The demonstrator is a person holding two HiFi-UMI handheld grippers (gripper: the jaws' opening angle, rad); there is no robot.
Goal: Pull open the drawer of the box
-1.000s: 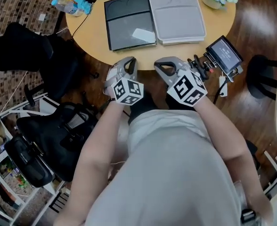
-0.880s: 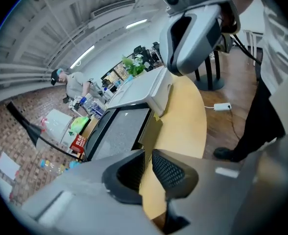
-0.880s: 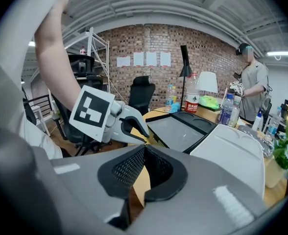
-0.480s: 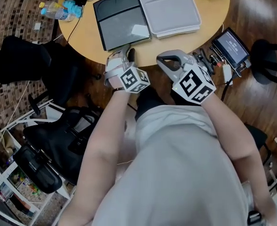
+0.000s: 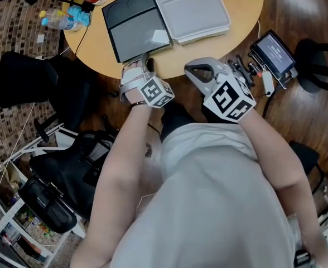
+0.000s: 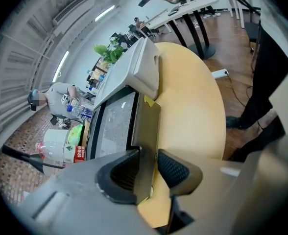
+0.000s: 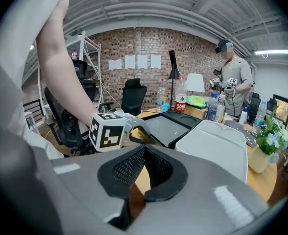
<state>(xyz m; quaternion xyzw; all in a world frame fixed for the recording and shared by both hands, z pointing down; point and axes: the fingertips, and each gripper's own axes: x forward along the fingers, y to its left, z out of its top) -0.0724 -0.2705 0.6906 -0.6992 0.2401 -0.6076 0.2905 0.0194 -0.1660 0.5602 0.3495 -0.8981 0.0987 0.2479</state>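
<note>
The black box (image 5: 133, 21) lies flat on the round wooden table (image 5: 97, 43), beside a grey box (image 5: 189, 7). My left gripper (image 5: 143, 60) is at the black box's near edge. In the left gripper view its jaws are opening around the thin dark drawer front (image 6: 146, 126). The left pad lies against that front and the right pad stands clear of it, at the left gripper (image 6: 149, 168). My right gripper (image 5: 196, 71) hangs off the table edge to the right, shut and empty, and looks shut in its own view (image 7: 144, 168).
Bottles (image 5: 69, 18) and a cable sit at the table's far left. A small screen on a stand (image 5: 270, 49) is at the right. Black chairs (image 5: 24, 71) stand on the left. A potted plant (image 7: 269, 136) and a standing person (image 7: 232, 77) are beyond the table.
My left gripper has moved forward from below the table edge to the black box's near side. My right gripper has stayed roughly where it was.
</note>
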